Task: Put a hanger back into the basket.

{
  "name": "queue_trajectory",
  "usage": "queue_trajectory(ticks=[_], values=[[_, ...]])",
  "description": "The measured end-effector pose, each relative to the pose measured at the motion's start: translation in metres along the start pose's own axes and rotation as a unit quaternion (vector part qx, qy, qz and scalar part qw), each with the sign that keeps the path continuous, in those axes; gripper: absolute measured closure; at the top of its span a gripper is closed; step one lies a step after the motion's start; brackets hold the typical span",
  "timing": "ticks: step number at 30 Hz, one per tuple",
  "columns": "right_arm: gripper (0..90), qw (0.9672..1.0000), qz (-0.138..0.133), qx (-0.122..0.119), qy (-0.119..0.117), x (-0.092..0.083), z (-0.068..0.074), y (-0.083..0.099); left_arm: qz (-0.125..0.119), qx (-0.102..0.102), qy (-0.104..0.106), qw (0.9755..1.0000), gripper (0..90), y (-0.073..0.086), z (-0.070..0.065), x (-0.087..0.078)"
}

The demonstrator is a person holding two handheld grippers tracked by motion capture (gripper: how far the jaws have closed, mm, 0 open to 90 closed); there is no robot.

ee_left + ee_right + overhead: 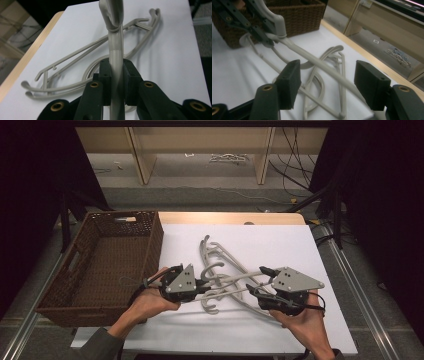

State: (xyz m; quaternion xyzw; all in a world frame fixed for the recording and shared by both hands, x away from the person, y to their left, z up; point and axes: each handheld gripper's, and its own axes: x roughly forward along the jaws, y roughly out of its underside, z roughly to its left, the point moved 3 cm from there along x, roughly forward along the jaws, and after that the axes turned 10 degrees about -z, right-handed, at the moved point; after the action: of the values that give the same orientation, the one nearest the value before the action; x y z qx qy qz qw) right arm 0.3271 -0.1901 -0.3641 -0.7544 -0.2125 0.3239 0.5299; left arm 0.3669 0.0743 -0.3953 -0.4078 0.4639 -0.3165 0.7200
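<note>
A grey plastic hanger (227,282) is lifted off the white sheet (280,245) between my two grippers. My left gripper (202,287) is shut on it near its hook; in the left gripper view the pads (106,75) press on the hanger's bar (115,45). My right gripper (252,292) is at the hanger's other end with its jaws open. In the right gripper view the hanger's arm (317,62) runs between the wide-apart pads (289,80) without touching them. More grey hangers (220,252) lie tangled on the sheet underneath.
A brown wicker basket (155,240) stands at the left of the table, close to my left hand. The wooden table edge (230,217) runs behind the sheet. Beyond it are shelf legs (262,160) and cables (295,175) on the floor.
</note>
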Motion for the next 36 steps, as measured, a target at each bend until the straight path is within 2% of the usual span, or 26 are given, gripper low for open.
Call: queue_trajectory(ticks=[1,4,7,8,10,13,14,17,20,25,27,28,29,30,32,36], values=[[37.1,1.0,-0.002,0.009,0.001,0.0,0.001,0.0,-0.001,-0.014,-0.006,0.9999,79.6,0.0,0.002,-0.001],[36.8,0.9997,-0.015,0.012,0.014,0.001,-0.001,0.001,-0.009,-0.052,-0.021,0.9984,79.6,-0.002,0.01,-0.007],[36.6,0.9996,-0.02,0.019,0.012,0.002,-0.001,0.005,-0.011,-0.076,-0.044,0.9961,79.6,-0.006,0.017,-0.012],[36.3,0.9996,-0.017,0.021,0.009,0.003,0.0,0.008,-0.014,-0.078,-0.044,0.9959,79.6,-0.007,0.02,-0.013],[35.6,0.9995,-0.015,0.025,0.007,0.005,0.001,0.012,-0.026,-0.104,-0.048,0.9931,79.6,-0.01,0.023,-0.017],[34.0,0.9993,-0.006,0.036,0.003,0.009,0.004,0.02,-0.043,-0.125,-0.058,0.9895,79.6,-0.015,0.029,-0.022],[33.7,0.9993,-0.009,0.037,0.003,0.012,0.004,0.023,-0.051,-0.145,-0.063,0.9862,79.6,-0.017,0.031,-0.022],[31.9,0.9988,-0.002,0.049,0.003,0.016,0.005,0.032,-0.066,-0.175,-0.062,0.9804,79.6,-0.023,0.036,-0.023],[31.0,0.9984,0.003,0.056,0.006,0.019,0.005,0.04,-0.074,-0.194,-0.06,0.9764,79.6,-0.029,0.04,-0.026],[30.7,0.9981,0.006,0.061,0.007,0.022,0.003,0.048,-0.096,-0.229,-0.052,0.9672,79.6,-0.036,0.048,-0.039],[30.7,0.9979,0.009,0.063,0.005,0.023,0.003,0.051,-0.098,-0.232,-0.055,0.9663,79.6,-0.039,0.052,-0.047],[30.6,0.9979,0.013,0.064,0.001,0.023,0.003,0.052,-0.102,-0.237,-0.056,0.9646,79.6,-0.04,0.054,-0.052],[30.6,0.9979,0.015,0.062,0.0,0.024,0.004,0.053,-0.107,-0.244,-0.053,0.9625,79.6,-0.041,0.057,-0.057],[30.6,0.998,0.014,0.062,0.001,0.025,0.004,0.054,-0.114,-0.254,-0.053,0.9589,79.6,-0.042,0.06,-0.062],[30.6,0.9978,0.021,0.063,-0.003,0.025,0.004,0.055,-0.126,-0.265,-0.055,0.9543,79.6,-0.045,0.065,-0.074],[30.6,0.9977,0.022,0.065,-0.001,0.026,0.003,0.058,-0.129,-0.27,-0.072,0.9515,79.6,-0.049,0.077,-0.097]])
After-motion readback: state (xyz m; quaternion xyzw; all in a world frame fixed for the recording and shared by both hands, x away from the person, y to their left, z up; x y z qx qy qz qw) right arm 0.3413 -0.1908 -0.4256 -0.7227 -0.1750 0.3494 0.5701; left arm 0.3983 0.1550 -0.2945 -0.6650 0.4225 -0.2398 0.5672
